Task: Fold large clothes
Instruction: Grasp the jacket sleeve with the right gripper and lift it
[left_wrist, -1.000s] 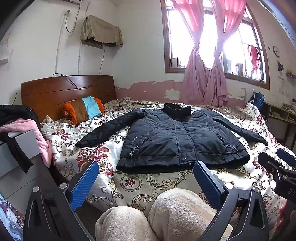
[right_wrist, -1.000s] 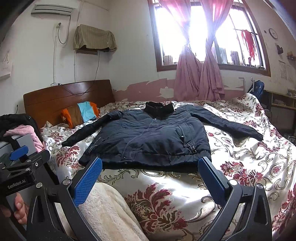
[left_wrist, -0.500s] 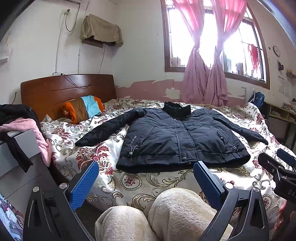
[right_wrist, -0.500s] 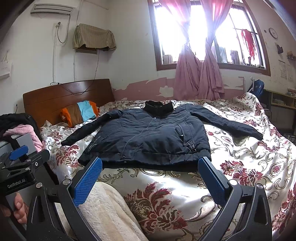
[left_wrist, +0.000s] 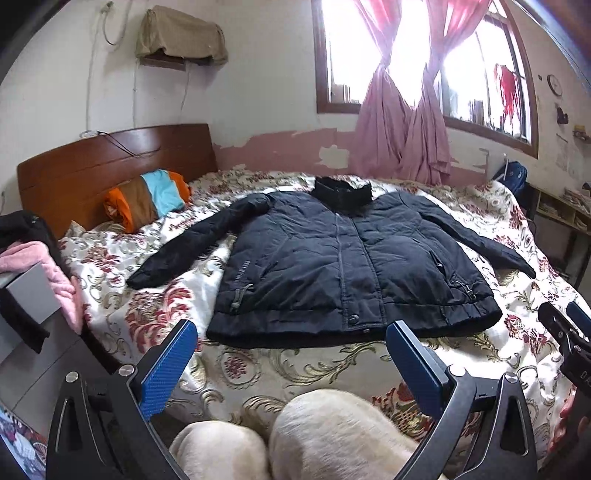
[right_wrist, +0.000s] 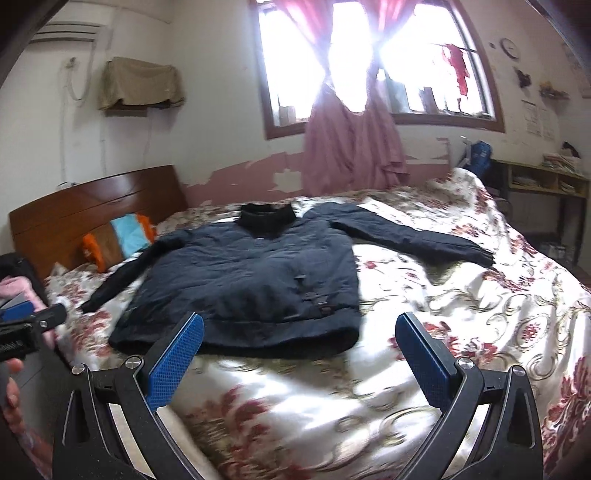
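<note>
A bed (left_wrist: 258, 373) with a flowered cover fills the room, its wooden headboard (left_wrist: 110, 166) at the left. A dark padded jacket (left_wrist: 351, 266) lies flat on the cover, front side up, the collar toward the window (left_wrist: 406, 55) and both sleeves spread out. A striped pillow (left_wrist: 147, 197) rests near the headboard. The left gripper (left_wrist: 291, 363) and the right gripper (right_wrist: 299, 358) both stand wide apart, empty, above the near edge of the bed, not touching the jacket.
</note>
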